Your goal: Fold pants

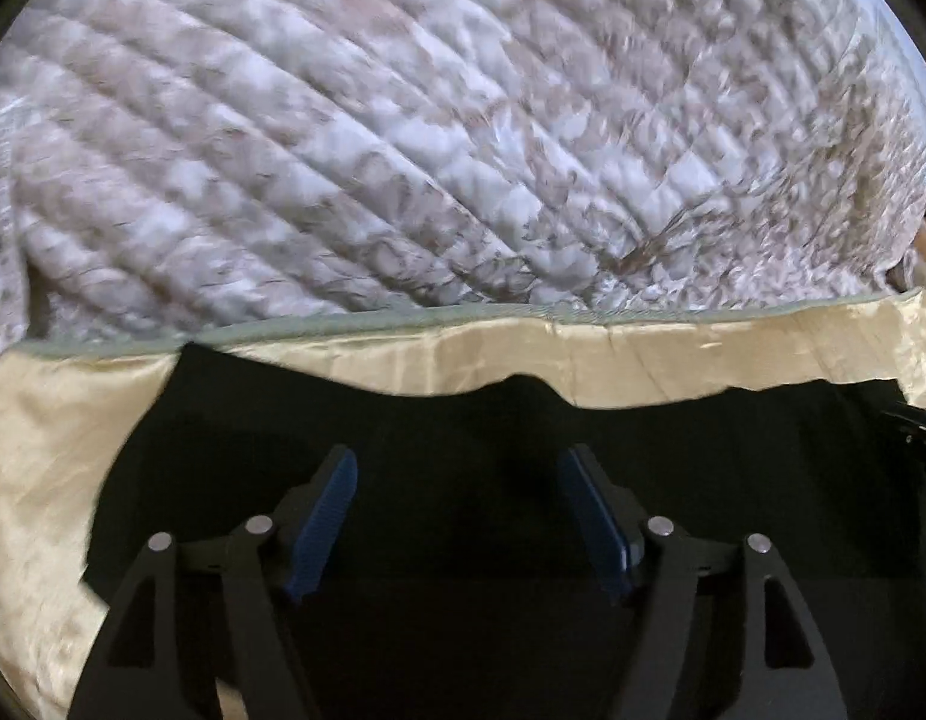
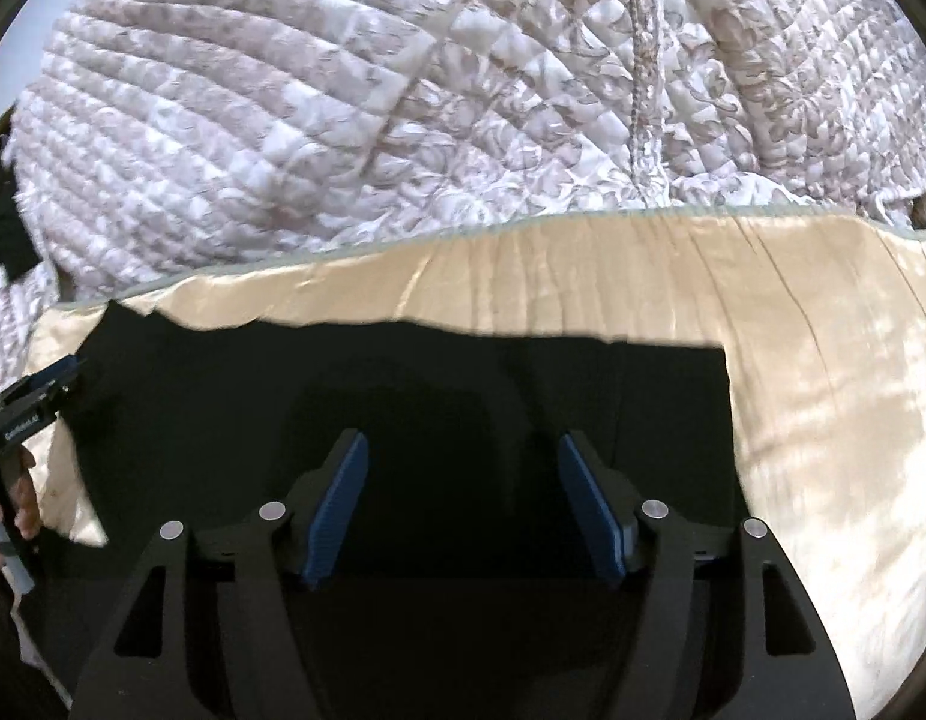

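Black pants [image 1: 463,420] lie flat on a cream satin sheet [image 1: 54,450], filling the lower half of both views; they show in the right wrist view [image 2: 402,372] too. My left gripper [image 1: 456,468] is open above the pants, blue pads apart, holding nothing. My right gripper [image 2: 463,450] is open above the pants, also empty. The pants' far edge runs wavy across both views; their right edge shows in the right wrist view. The left gripper's body [image 2: 24,414] shows at the left edge of the right wrist view, with a hand on it.
A white and beige quilted floral blanket [image 1: 432,138] lies beyond the sheet's green-trimmed edge [image 1: 402,321] and fills the top of both views [image 2: 402,120]. The cream sheet spreads wide to the right of the pants [image 2: 823,420].
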The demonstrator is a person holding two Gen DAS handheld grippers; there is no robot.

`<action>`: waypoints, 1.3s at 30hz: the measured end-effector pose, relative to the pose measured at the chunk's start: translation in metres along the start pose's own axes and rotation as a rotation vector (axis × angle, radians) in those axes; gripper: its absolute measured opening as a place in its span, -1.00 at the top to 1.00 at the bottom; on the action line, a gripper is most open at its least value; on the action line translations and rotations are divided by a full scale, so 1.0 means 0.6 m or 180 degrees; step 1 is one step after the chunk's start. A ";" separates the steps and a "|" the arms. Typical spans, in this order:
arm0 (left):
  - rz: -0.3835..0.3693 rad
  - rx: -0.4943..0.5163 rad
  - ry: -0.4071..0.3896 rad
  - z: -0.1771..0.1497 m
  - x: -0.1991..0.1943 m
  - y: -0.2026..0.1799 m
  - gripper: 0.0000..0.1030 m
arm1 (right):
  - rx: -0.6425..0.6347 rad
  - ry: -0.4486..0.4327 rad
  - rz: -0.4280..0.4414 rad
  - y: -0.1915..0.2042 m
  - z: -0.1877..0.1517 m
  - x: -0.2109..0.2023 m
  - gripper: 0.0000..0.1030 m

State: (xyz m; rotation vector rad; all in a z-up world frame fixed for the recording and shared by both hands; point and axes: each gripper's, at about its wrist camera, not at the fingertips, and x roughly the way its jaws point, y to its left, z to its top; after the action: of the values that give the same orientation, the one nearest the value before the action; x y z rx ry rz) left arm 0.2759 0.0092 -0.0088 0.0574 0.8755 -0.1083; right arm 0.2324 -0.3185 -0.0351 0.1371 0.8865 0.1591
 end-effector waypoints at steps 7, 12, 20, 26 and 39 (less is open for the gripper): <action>0.0104 0.0181 0.0194 0.002 0.075 -0.036 -0.34 | -0.0186 0.0255 -0.0195 0.012 0.031 0.075 -0.30; 0.0252 0.0552 0.0049 -0.005 0.061 -0.081 0.61 | -0.0325 0.0229 -0.0045 0.026 0.029 0.075 0.48; 0.0162 0.0165 -0.0431 -0.023 -0.071 -0.061 0.90 | -0.0277 -0.0139 0.0039 0.036 0.026 -0.001 0.97; -0.0025 -0.0118 -0.0864 -0.089 -0.224 -0.041 0.90 | -0.0202 -0.0605 0.0281 0.045 -0.021 -0.147 0.97; -0.0295 -0.0412 -0.0117 -0.382 -0.300 -0.036 0.81 | 0.0614 -0.0135 0.0557 0.014 -0.344 -0.229 0.99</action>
State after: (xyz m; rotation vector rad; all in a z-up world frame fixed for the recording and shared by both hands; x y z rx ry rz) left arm -0.0159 0.0220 -0.0172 -0.1059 0.8468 -0.1388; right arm -0.0146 -0.3260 -0.0582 0.3970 0.8464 0.2329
